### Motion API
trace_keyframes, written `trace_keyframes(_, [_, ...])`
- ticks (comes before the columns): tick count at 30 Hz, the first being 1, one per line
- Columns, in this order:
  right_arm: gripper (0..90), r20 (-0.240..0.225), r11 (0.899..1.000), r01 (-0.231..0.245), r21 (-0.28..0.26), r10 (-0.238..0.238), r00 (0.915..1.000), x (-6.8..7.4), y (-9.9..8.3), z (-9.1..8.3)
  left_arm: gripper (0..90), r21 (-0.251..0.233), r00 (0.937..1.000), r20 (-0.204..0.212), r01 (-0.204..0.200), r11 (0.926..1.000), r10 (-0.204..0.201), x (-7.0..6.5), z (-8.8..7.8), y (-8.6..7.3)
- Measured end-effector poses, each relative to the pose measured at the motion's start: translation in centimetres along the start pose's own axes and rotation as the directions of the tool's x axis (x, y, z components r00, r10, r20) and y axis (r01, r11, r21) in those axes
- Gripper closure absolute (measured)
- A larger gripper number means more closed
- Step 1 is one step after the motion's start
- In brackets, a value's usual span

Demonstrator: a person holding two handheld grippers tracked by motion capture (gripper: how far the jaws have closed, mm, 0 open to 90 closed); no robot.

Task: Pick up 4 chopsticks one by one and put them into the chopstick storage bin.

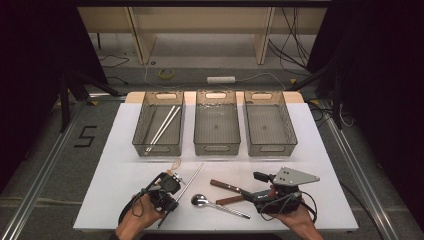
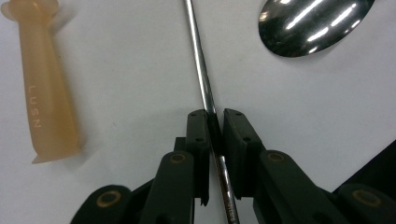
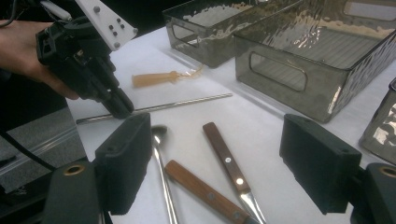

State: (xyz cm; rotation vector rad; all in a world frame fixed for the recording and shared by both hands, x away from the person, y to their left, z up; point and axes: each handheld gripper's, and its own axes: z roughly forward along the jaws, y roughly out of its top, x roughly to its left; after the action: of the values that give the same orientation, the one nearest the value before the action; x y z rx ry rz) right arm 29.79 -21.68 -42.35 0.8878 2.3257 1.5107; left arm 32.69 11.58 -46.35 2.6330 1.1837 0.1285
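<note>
A thin metal chopstick lies slanted on the white table at the front left. My left gripper points down at it and is shut on its shaft, seen too from the high view. Beside it lie a translucent amber plastic spoon and a metal spoon. My right gripper is held low at the front right, open wide. Two wooden-handled knives lie on the table ahead of its jaws, untouched.
Three clear grey bins stand in a row at the back of the table. The left bin holds two pale chopsticks. The middle bin and right bin hold nothing I can see. The metal spoon's handle reaches towards the front edge.
</note>
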Motion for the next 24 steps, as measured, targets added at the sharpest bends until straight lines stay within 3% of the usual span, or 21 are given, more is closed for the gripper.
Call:
trace_keyframes(11, [26.4, -0.001, 1.0, -0.001, 0.0, 0.001, 1.0, -0.03, -0.02, 0.01, 84.2, -0.008, 0.9996, 0.027, 0.009, 0.9999, -0.009, 0.33, -0.04, -0.12])
trace_keyframes(24, [26.5, 0.001, 1.0, 0.0, 0.002, 0.0, 1.0, -0.05, -0.01, -0.07, 84.4, -0.065, 0.9988, 0.049, 0.002, 0.9979, 0.001, 0.8, -0.4, -0.34])
